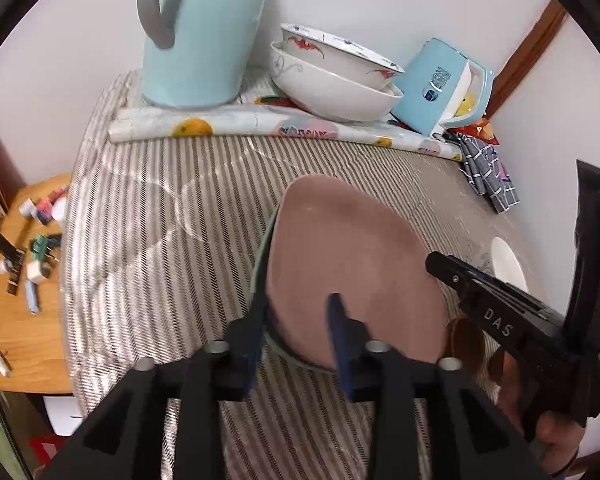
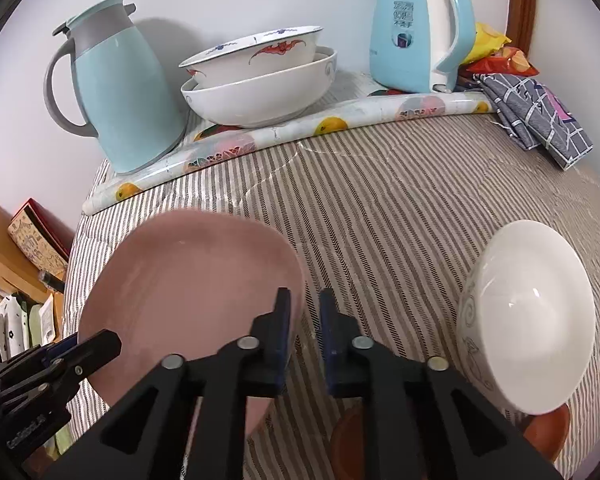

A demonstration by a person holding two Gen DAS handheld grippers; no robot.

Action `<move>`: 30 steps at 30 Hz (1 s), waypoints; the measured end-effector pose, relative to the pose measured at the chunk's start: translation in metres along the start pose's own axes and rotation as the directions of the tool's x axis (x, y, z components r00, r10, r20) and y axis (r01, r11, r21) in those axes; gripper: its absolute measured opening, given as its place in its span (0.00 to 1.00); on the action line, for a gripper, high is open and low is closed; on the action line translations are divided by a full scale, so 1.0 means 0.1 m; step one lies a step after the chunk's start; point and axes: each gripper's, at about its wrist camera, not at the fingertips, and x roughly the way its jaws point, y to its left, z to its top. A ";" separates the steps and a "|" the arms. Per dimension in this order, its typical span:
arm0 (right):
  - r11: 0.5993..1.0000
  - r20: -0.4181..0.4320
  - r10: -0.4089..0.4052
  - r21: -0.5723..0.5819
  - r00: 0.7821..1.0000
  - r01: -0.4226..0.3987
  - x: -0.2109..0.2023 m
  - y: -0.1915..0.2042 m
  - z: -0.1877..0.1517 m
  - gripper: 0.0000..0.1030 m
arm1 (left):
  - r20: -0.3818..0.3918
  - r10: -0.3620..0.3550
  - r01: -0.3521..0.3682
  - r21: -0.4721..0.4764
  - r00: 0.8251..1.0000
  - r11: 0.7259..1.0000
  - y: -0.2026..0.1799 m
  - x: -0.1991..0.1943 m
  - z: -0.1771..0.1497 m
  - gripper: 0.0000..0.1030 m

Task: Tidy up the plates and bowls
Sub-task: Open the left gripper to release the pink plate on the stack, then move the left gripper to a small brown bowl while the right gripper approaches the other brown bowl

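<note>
A pink plate (image 1: 352, 264) lies on the striped tablecloth; it also shows in the right wrist view (image 2: 196, 280). My left gripper (image 1: 296, 320) straddles its near left rim, jaws apart, one finger under and one over the plate; whether it grips is unclear. My right gripper (image 2: 304, 312) hovers at the plate's right edge, fingers slightly apart, empty; it shows in the left wrist view (image 1: 452, 270). A small white bowl (image 2: 528, 316) stands tilted at the right on a brown dish (image 2: 548, 432). Two stacked bowls (image 2: 260, 76) sit at the back.
A light blue thermos jug (image 2: 124, 100) stands back left, a blue kettle (image 2: 420, 28) back right. A rolled floral mat (image 2: 280, 136) lies before them. A folded grey cloth (image 2: 540, 116) lies at the right. A wooden side table (image 1: 20, 280) with clutter is left.
</note>
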 end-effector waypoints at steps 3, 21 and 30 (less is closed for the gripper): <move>1.000 0.015 -0.002 0.003 1.000 0.002 -0.08 -0.01 -0.02 0.25 | 0.041 0.029 -0.030 0.029 0.999 0.999 -0.04 -0.10 -0.03 0.46; 0.994 0.160 -0.108 -0.001 0.981 0.110 -0.92 -0.28 -0.65 0.49 | 0.076 -0.033 0.027 0.084 0.997 0.996 -0.36 -0.44 -0.34 0.46; 0.982 0.143 -0.164 0.123 0.976 0.147 -1.24 -0.90 -1.02 0.51 | 0.068 -0.068 0.055 0.176 0.995 0.983 -0.76 -0.50 -0.52 0.46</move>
